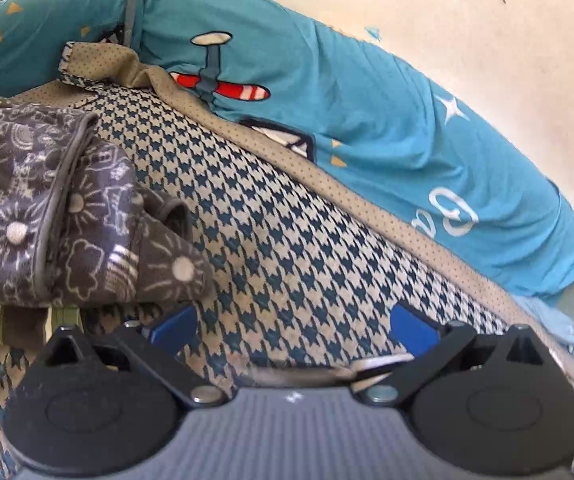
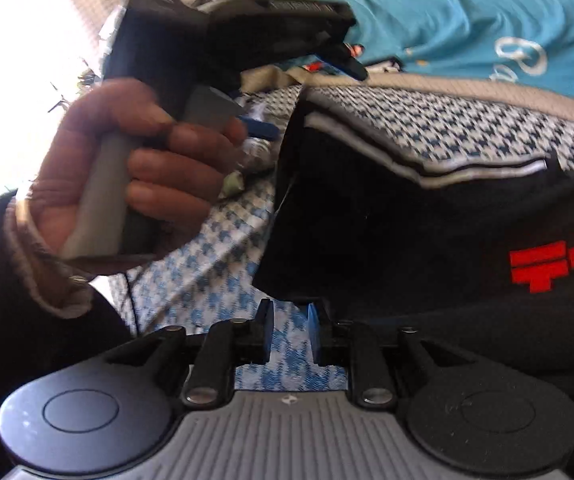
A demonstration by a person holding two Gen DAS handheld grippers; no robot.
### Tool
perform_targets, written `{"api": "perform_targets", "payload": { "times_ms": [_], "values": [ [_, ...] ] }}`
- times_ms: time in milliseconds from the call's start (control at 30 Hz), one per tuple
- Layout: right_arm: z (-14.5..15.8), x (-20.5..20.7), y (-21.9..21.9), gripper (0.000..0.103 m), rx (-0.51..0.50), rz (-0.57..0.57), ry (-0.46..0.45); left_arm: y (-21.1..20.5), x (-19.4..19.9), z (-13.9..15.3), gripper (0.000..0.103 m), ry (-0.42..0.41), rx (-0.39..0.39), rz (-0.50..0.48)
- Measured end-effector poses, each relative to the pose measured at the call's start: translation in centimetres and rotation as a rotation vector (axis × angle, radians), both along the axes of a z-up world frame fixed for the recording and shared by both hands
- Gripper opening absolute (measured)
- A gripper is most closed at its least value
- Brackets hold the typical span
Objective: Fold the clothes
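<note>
- Left wrist view: a grey patterned garment (image 1: 67, 208) lies bunched at the left on the houndstooth cloth (image 1: 287, 240).
- The left gripper (image 1: 293, 326) hovers over that cloth, fingers wide apart and empty.
- A teal printed garment (image 1: 367, 100) runs along the cloth's far edge.
- Right wrist view: a hand (image 2: 135, 172) grips the left gripper's handle.
- The right gripper (image 2: 291, 334) has fingers slightly apart, seemingly holding nothing, just beside a black garment (image 2: 427, 240).
</note>
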State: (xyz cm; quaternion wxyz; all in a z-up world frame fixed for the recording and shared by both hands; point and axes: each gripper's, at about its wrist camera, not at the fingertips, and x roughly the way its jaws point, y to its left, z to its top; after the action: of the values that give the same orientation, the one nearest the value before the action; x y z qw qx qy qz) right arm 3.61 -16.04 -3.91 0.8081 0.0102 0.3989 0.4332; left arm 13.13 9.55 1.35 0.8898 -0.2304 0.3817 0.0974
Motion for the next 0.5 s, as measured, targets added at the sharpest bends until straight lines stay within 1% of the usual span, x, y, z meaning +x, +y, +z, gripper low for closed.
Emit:
{"api": "perform_targets", "payload": {
  "times_ms": [100, 200, 300, 367, 500],
  "values": [
    [1.0, 0.2, -1.2, 0.02, 0.019, -0.018, -0.045, -0.7, 0.1, -0.2, 0.103, 0.001, 0.02, -0.016],
    [2.0, 1.0, -2.9, 0.02, 0.035, -0.081, -0.083, -1.3, 0.1, -0.7, 0.103, 0.018, 0.029, -0.035],
    [2.9, 1.9, -4.1, 0.023, 0.047, -0.165, -0.12, -1.8, 0.3, -1.4, 0.103, 0.047, 0.024, -0.052],
    [3.4, 2.6, -5.1, 0.026, 0.054, -0.241, -0.145, -2.2, 0.6, -1.9, 0.103, 0.075, 0.032, -0.064],
    [3.8, 4.6, -7.2, 0.026, 0.073, -0.389, -0.157, -2.6, 0.6, -2.3, 0.103, 0.095, 0.041, -0.066]
  ]
}}
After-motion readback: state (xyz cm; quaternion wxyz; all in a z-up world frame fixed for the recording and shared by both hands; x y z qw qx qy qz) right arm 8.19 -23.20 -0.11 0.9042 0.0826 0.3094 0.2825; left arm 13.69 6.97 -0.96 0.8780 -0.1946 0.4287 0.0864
